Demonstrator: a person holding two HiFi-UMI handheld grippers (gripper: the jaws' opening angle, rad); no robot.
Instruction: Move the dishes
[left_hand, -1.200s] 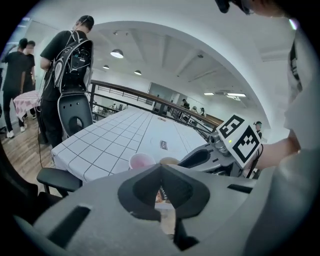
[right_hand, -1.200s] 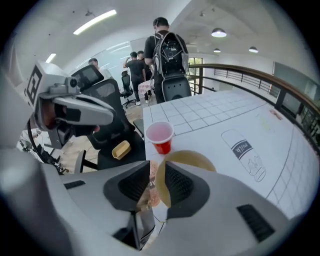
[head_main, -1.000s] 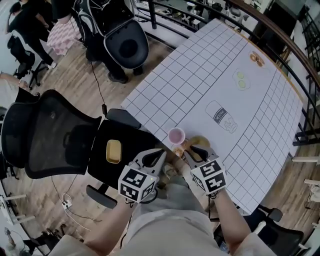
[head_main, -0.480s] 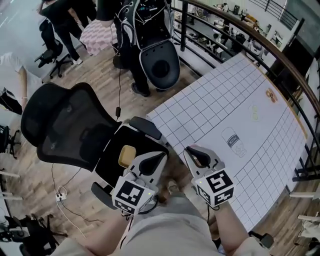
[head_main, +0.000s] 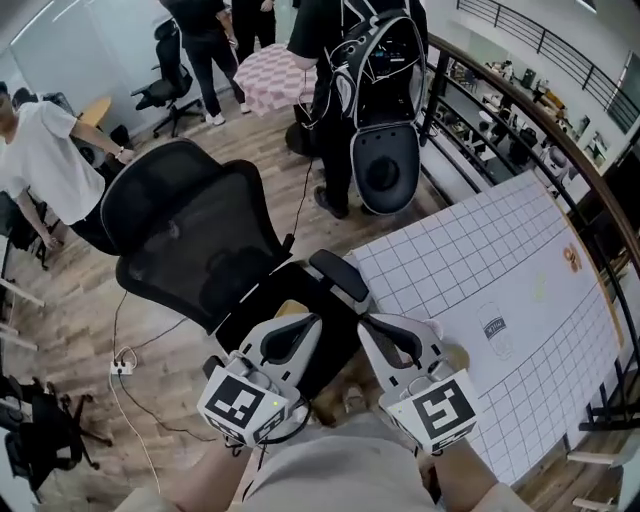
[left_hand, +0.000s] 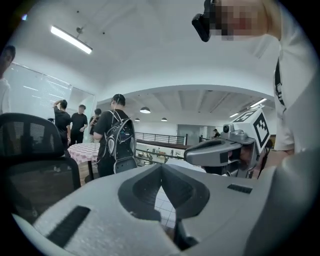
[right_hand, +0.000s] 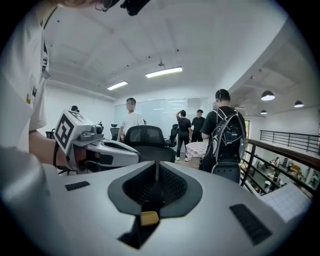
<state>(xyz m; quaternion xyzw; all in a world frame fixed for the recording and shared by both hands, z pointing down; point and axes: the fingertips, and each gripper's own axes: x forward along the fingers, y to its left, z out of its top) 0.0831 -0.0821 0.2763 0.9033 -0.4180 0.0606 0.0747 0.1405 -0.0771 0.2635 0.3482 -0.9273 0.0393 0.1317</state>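
Both grippers are held up close to my body, level, side by side. In the left gripper view my left gripper (left_hand: 161, 167) (head_main: 314, 320) has its jaws together with nothing in them. My right gripper (right_hand: 156, 164) (head_main: 368, 322) has just been closing, and its jaws now meet on nothing. A tan plate (head_main: 456, 356) peeks out at the near edge of the gridded table, behind the right gripper. A yellow dish (head_main: 287, 308) lies on the black chair seat, mostly hidden by the left gripper. Each gripper shows in the other's view: the right gripper (left_hand: 220, 152) and the left gripper (right_hand: 107, 150).
A black mesh office chair (head_main: 190, 240) stands right in front of me. The white gridded table (head_main: 470, 270), with printed outlines, runs off to the right along a dark railing (head_main: 520, 90). A person with a backpack (head_main: 385, 60) and other people stand behind the chair.
Both grippers rose from the table's near edge towards the camera. The right jaws, open at the plate before, are shut. The pink cup has dropped out of view.
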